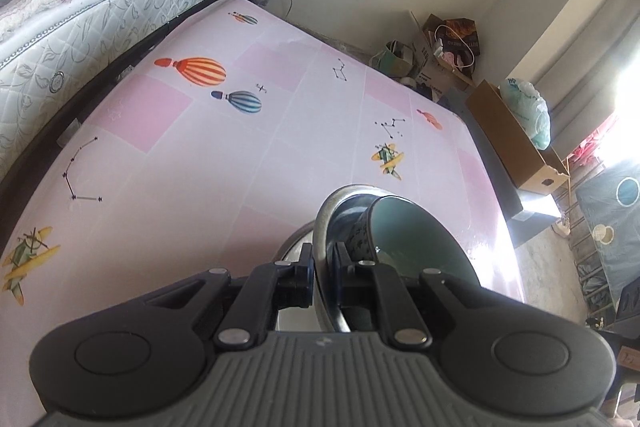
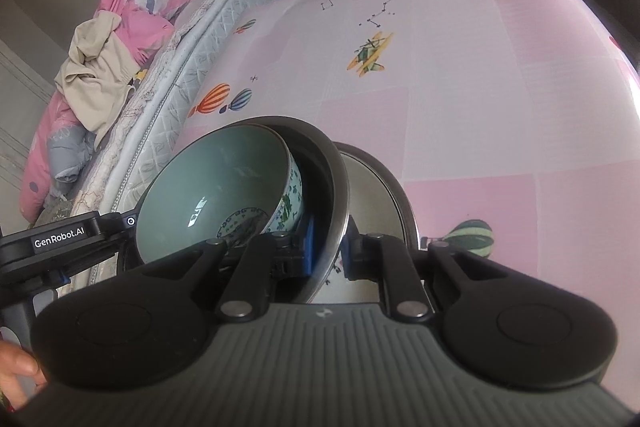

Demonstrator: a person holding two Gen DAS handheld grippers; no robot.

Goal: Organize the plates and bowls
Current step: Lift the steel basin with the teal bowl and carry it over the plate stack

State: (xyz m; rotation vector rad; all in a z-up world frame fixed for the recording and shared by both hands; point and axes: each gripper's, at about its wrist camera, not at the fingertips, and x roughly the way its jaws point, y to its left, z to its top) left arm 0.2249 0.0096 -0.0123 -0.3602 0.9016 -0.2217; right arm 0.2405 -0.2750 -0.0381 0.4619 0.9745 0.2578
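A steel bowl (image 1: 326,223) is held above the pink balloon-print table (image 1: 180,167), with a green ceramic bowl (image 1: 412,231) sitting tilted inside it. My left gripper (image 1: 323,261) is shut on the steel rim, the green bowl to its right. In the right wrist view my right gripper (image 2: 330,253) is shut on the other side of the steel bowl's rim (image 2: 340,187), and the green bowl (image 2: 216,187) lies to its left. A second steel dish (image 2: 376,195) shows just beyond that rim. The left gripper's body (image 2: 64,241) reaches in from the left edge.
A mattress (image 1: 80,27) piled with clothes (image 2: 100,67) runs along the table's far side. A cardboard box (image 1: 512,143), bags (image 1: 448,51) and a blue mat (image 1: 612,211) lie on the floor past the table's right edge. A person's hand (image 2: 16,371) shows at the lower left.
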